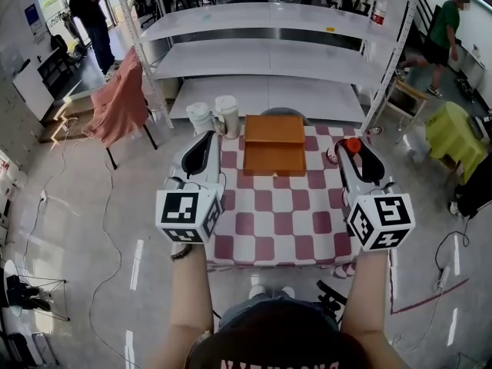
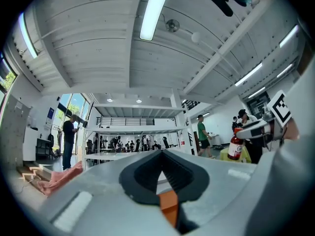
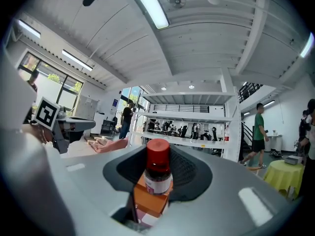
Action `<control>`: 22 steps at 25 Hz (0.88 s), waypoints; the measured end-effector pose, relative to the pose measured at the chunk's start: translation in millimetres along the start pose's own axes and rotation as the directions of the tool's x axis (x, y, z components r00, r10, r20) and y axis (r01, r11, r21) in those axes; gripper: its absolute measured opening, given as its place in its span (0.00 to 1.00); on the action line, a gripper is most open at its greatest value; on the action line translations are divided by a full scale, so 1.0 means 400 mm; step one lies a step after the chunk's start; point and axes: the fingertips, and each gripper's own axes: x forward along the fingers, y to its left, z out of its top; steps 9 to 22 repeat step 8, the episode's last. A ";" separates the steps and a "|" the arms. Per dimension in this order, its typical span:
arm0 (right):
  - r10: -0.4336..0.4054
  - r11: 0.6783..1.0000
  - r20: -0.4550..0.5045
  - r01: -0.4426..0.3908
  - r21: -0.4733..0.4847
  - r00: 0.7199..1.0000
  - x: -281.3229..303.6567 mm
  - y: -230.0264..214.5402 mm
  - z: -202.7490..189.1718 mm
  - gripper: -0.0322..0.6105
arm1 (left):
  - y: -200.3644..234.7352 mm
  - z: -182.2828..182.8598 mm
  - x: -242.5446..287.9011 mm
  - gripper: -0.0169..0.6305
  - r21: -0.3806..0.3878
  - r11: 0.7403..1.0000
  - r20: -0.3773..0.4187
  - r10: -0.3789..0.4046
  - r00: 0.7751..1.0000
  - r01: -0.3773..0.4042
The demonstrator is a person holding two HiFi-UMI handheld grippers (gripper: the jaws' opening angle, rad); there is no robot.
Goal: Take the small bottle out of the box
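Note:
My right gripper [image 1: 352, 147] is shut on a small bottle [image 1: 352, 144] with a red cap, held upright above the table's back right. In the right gripper view the bottle [image 3: 158, 170] stands between the dark pads, its white label showing. The brown wooden box [image 1: 274, 144] sits with its lid down at the back middle of the checked table [image 1: 277, 214]. My left gripper [image 1: 209, 137] hovers left of the box, jaws together with nothing in them. The left gripper view shows the bottle [image 2: 236, 146] off to the right.
Two white lidded cups [image 1: 201, 118] [image 1: 227, 115] stand at the table's back left, near my left gripper. A white shelf rack [image 1: 261, 60] rises behind the table. A pink cloth [image 1: 119, 98] hangs at the left and a yellow-green covered table [image 1: 453, 133] stands at the right.

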 end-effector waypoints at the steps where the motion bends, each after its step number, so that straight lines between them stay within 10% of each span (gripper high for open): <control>1: 0.002 1.000 -0.001 -0.002 0.000 1.000 0.001 -0.001 0.001 0.26 | -0.002 0.002 0.000 0.03 0.001 1.000 0.001 0.001 1.000 -0.001; 22: 0.013 1.000 0.005 -0.013 0.015 1.000 0.006 0.002 0.005 0.26 | 0.000 0.005 -0.004 0.03 -0.004 1.000 0.005 0.015 1.000 -0.015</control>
